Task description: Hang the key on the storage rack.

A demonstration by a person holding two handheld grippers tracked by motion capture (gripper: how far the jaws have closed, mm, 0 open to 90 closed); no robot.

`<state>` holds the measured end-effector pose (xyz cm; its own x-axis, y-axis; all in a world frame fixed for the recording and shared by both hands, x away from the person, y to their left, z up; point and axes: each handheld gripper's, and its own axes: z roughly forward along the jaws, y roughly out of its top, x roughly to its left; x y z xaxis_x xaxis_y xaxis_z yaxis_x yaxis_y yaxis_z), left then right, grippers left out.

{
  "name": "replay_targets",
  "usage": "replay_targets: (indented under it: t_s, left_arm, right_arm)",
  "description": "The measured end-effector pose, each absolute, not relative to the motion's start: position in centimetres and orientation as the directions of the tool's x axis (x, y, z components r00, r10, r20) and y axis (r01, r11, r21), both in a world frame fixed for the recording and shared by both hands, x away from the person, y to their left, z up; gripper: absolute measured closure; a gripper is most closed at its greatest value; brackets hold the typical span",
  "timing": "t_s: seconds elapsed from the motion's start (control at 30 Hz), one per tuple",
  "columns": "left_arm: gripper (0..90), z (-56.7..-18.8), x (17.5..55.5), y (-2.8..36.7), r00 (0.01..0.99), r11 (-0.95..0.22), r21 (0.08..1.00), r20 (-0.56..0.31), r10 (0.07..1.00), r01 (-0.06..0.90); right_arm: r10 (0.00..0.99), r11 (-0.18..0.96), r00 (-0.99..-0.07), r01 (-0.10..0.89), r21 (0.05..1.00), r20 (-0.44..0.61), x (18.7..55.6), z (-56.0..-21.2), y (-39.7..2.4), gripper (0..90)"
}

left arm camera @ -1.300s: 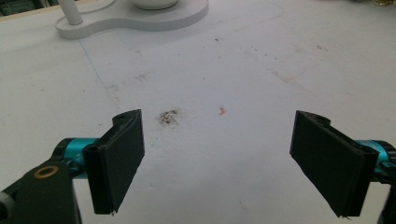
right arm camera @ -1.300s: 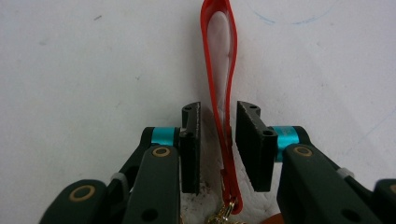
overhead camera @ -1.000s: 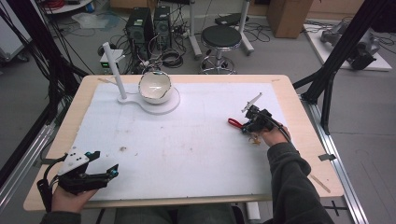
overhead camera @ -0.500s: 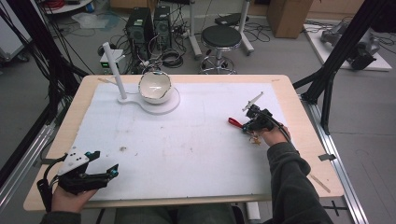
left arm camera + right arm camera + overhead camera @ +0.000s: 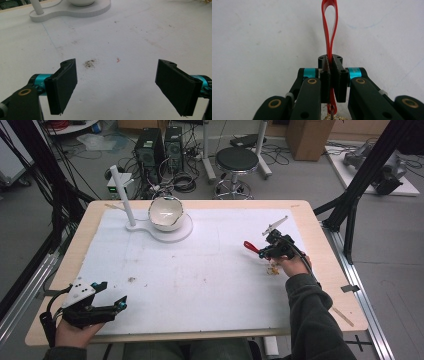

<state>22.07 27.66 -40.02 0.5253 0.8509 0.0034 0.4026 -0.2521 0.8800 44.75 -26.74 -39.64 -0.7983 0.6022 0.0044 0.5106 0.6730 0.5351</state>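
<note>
Beside the right hand-held gripper (image 5: 264,251), golden scraps (image 5: 272,269) litter the white mat (image 5: 200,270).

High view: fixed above the near edge of the counter (image 5: 320,285), facing forward and down, far enough back to take in the whole white mat (image 5: 200,270), both forearms and the floor beyond.

Left gripper view: mounted on the left tool (image 5: 95,309), low over the mat (image 5: 125,45), looking along its two black jaws toward the far side, close to the surface. Shared with the high view: the white stand base (image 5: 72,11) (image 5: 165,232) and a brown smudge (image 5: 89,63) (image 5: 132,280).

Right gripper view: riding the right tool (image 5: 272,251), very near the mat, aimed along the jaws at the red loop (image 5: 330,22) (image 5: 251,246), also seen from above.
</note>
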Motion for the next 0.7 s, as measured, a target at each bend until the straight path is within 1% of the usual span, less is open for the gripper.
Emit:
replay_targets:
  t_s: [0.13, 0.27, 0.5, 0.7]
  left_arm:
    - [18.2, -40.0, 22.1, 27.6, 0.527, -0.254, 0.880, 0.004, 0.850, 0.402]
    - [18.2, -40.0, 22.0, 27.6, 0.527, -0.254, 0.880, 0.005, 0.850, 0.402]
    - [18.2, -40.0, 22.0, 27.6, 0.526, -0.256, 0.880, 0.008, 0.850, 0.401]
    - [18.2, -40.0, 22.0, 27.6, 0.527, -0.255, 0.880, 0.005, 0.850, 0.401]
  right_arm:
    - [0.611, 0.651, -0.792, 0.509, 0.563, 0.010, 44.2, -38.9, -26.7, 86.0]
    - [0.609, 0.621, -0.793, 0.490, 0.612, 0.017, 43.6, -37.9, -26.6, 86.0]
    - [0.605, 0.582, -0.796, 0.465, 0.667, 0.026, 42.6, -36.7, -26.4, 86.2]
    - [0.600, 0.574, -0.800, 0.451, 0.683, 0.024, 42.1, -36.2, -26.0, 86.3]
